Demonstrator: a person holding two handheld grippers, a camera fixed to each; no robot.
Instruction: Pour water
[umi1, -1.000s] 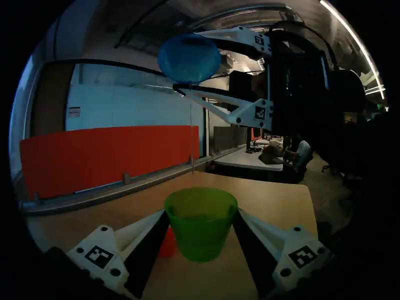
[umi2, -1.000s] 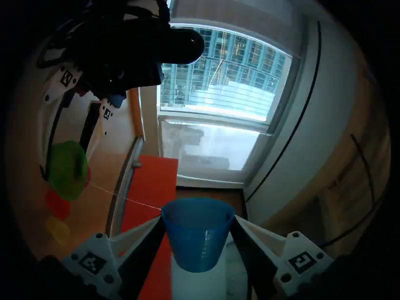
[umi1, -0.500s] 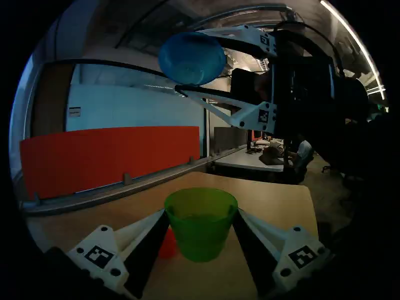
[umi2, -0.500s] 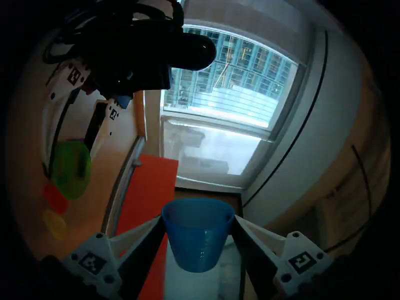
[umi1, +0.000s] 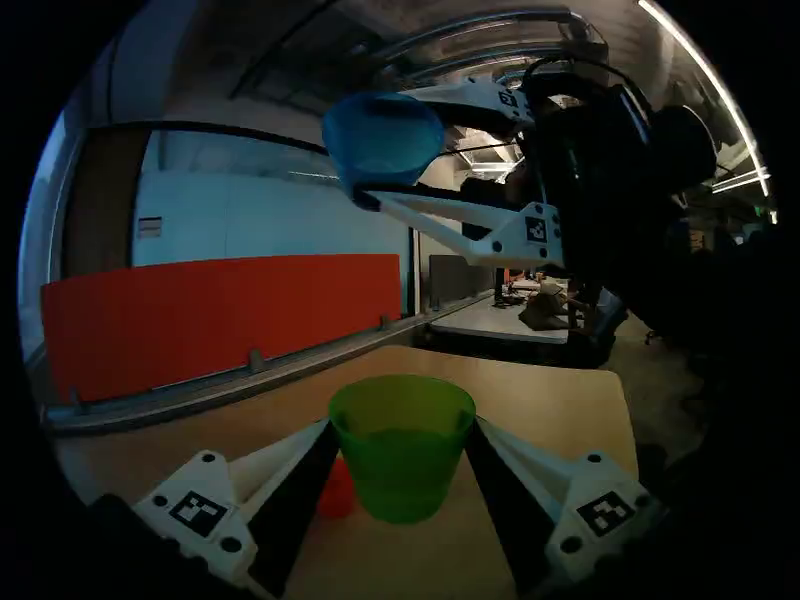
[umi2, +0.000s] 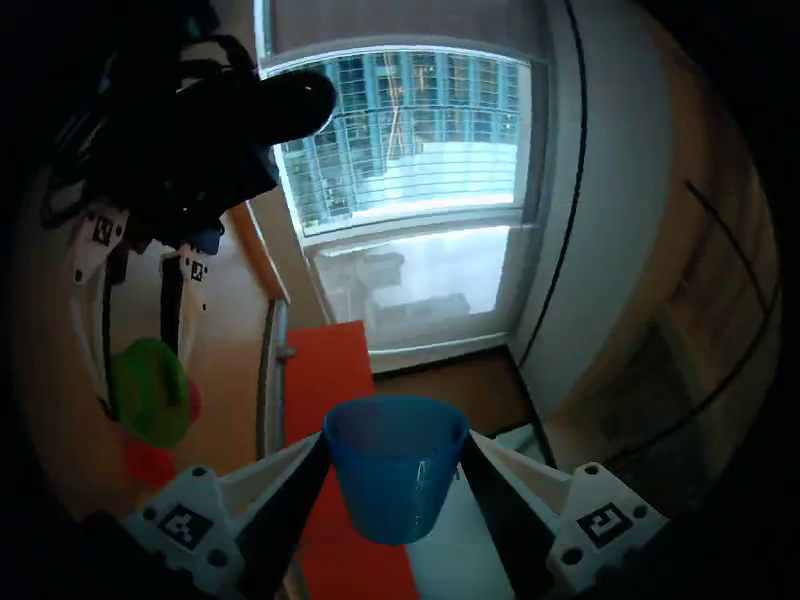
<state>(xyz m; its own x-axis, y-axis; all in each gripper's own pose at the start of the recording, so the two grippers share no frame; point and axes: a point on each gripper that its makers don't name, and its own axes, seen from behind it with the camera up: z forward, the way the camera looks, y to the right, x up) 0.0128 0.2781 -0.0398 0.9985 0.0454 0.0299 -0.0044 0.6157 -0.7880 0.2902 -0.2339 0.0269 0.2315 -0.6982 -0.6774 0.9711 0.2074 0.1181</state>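
**Two cups, each clamped in its own jaws**

The left gripper (umi1: 400, 428) has its jaws clamped on a green cup (umi1: 402, 455), one finger on each side of the cup's wall. The cup stands upright with its mouth open to the top, over the tan counter (umi1: 545, 395). A darker band shows through its translucent wall below the rim. Whether its base touches the counter cannot be told. Just beside the cup, low on its left in the left gripper view, a small red object (umi1: 337, 490) sits on the counter.

The right gripper (umi2: 397, 440) has its jaws pressed on a blue cup (umi2: 397, 475), again one finger on each side. In the left gripper view this blue cup hangs high above the green one, well apart from it and a little tilted. Whether anything is inside it cannot be told.

An orange-red partition panel (umi1: 220, 310) runs along the far edge of the counter. In the right gripper view a large bright window (umi2: 400, 160) lies beyond the blue cup.
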